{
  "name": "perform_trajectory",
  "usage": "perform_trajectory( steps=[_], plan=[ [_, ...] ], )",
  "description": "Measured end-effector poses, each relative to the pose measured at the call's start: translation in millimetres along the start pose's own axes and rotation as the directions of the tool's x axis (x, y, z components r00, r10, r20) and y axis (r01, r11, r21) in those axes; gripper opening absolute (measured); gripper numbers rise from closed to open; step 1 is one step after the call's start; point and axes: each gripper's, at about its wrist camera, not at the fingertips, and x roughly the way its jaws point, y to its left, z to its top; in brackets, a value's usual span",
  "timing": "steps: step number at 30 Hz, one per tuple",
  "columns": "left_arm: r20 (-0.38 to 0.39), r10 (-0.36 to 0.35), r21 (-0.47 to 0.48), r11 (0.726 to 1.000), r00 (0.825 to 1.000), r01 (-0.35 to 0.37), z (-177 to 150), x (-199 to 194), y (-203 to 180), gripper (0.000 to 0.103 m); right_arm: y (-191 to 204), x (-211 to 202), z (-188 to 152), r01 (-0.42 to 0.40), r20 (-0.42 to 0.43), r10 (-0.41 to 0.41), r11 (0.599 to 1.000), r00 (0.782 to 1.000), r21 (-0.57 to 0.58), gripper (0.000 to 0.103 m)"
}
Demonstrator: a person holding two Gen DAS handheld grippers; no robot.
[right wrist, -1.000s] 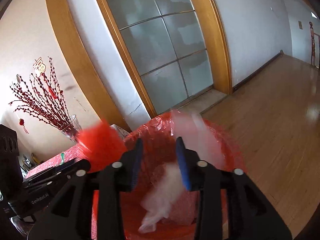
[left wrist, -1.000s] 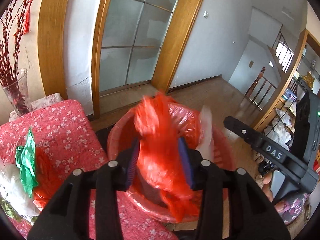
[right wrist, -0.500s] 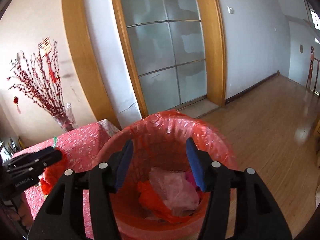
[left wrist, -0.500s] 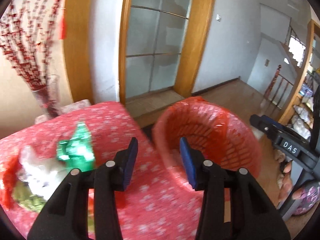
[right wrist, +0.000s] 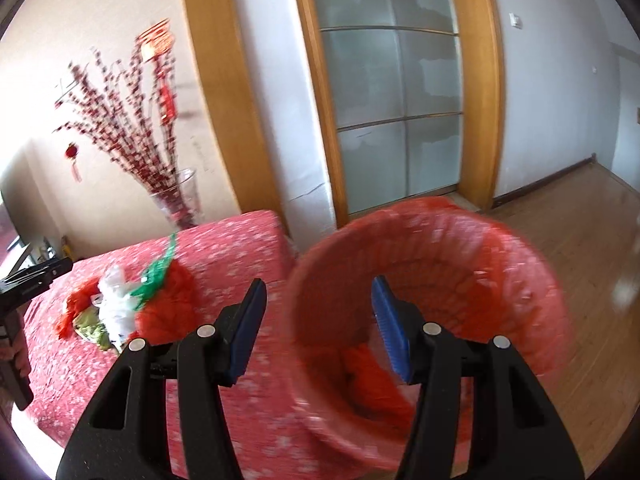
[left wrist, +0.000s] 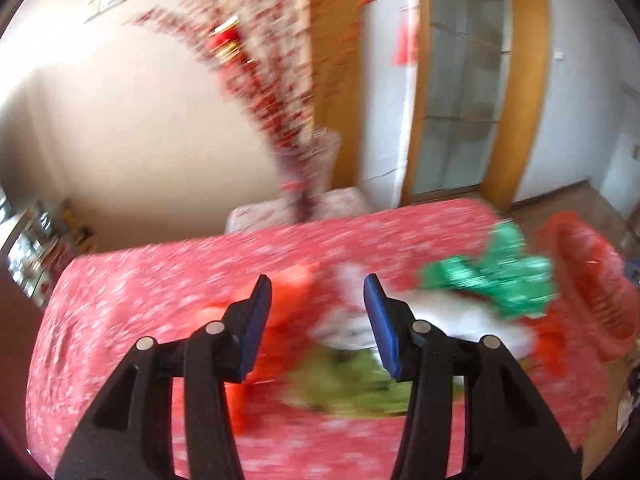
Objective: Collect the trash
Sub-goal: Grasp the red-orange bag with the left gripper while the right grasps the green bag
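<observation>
No readable text, labels or numbers, both views blurred, red hanging ornament's characters illegible

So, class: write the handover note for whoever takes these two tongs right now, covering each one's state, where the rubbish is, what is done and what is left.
Left tongs: empty, jaws opening, aimed at the rubbish pile.
Right tongs: open, empty, at the red bin.
Pile on the red tablecloth: green bag, white bag, red bags, yellow-green wrapper.
Done: some red and pale bags lie in the bin.
Left: move the pile into the bin.
</observation>
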Motion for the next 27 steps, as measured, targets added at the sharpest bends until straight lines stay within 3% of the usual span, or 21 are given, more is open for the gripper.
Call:
perform_trajectory(
  steps=[3,7,14,18,24,27],
  plan=[
    [-0.055,0.021,-0.059,0.998,0.998,-0.024,-8,17,29,0.048,18,10,-3,-0.033,-0.022,0.032,0.999,0.999,-0.007,0.056],
    [-0.096,-0.03,-0.127,0.992,0.995,0.017,-18,32,47,0.048,38,18,-7,-0.055,-0.045,0.054,0.998,0.998,-0.023,0.056],
    [-0.148,-0.025,-0.12,0.993,0.989,0.007,-26,51,46,0.049,58,21,-8,-0.067,-0.058,0.064,0.997,0.996,-0.046,0.056],
    [-0.154,-0.039,-0.149,0.989,0.987,0.016,-26,56,54,0.043,65,23,-10,-0.075,-0.065,0.071,0.996,0.995,-0.056,0.056],
    [-0.183,-0.046,-0.154,0.988,0.982,0.018,-25,64,53,0.043,74,28,-10,-0.092,-0.075,0.087,0.994,0.993,-0.065,0.056],
    [-0.182,-0.048,-0.159,0.987,0.982,0.019,-23,68,54,0.035,79,29,-10,-0.1,-0.077,0.095,0.993,0.993,-0.068,0.056]
  ],
)
